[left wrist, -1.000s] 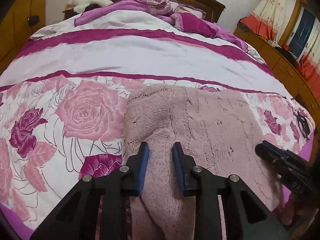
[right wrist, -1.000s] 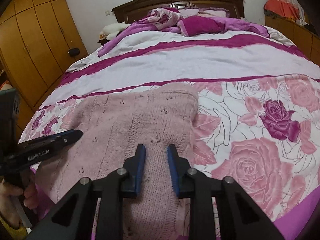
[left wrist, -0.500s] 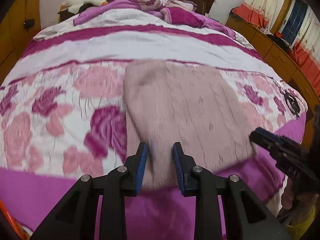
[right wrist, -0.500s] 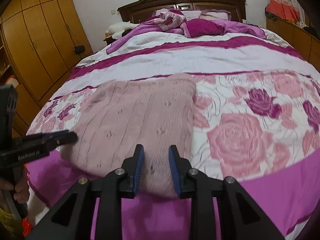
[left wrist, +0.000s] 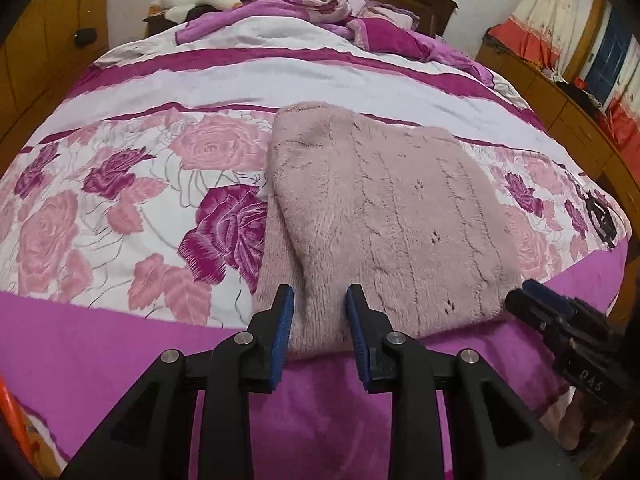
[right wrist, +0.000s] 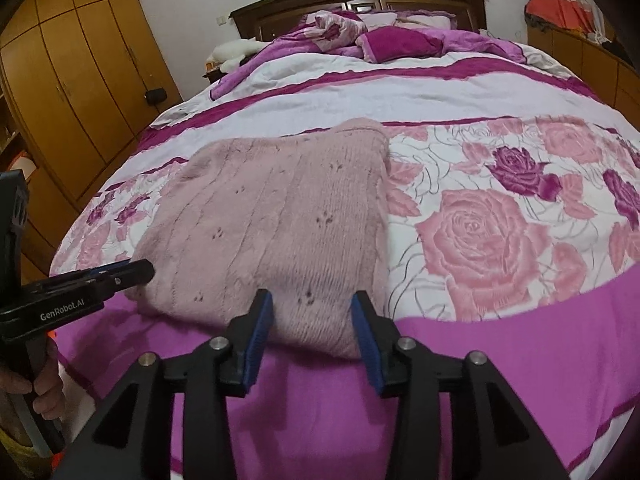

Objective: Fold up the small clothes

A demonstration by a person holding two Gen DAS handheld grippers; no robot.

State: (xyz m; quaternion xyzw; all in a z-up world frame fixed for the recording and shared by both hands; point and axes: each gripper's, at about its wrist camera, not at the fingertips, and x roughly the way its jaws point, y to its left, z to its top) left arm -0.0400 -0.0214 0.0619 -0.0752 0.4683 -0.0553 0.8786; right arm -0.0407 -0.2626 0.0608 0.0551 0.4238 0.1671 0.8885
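Observation:
A folded dusty-pink knitted sweater lies flat on the floral bedspread near the bed's front edge; it also shows in the right wrist view. My left gripper is open and empty, its blue pads just in front of the sweater's near left edge. My right gripper is open wider and empty, in front of the sweater's near right edge. Each gripper shows from the side in the other view, the right one and the left one. Neither holds cloth.
The bed has a magenta border in front and a white and purple cover behind. Crumpled bedding and pillows lie by the wooden headboard. Wooden wardrobes stand left, a low cabinet and curtains right.
Both grippers have pulled back from over the sweater toward the bed's front edge. The right gripper's jaws have spread wider. The sweater lies still.

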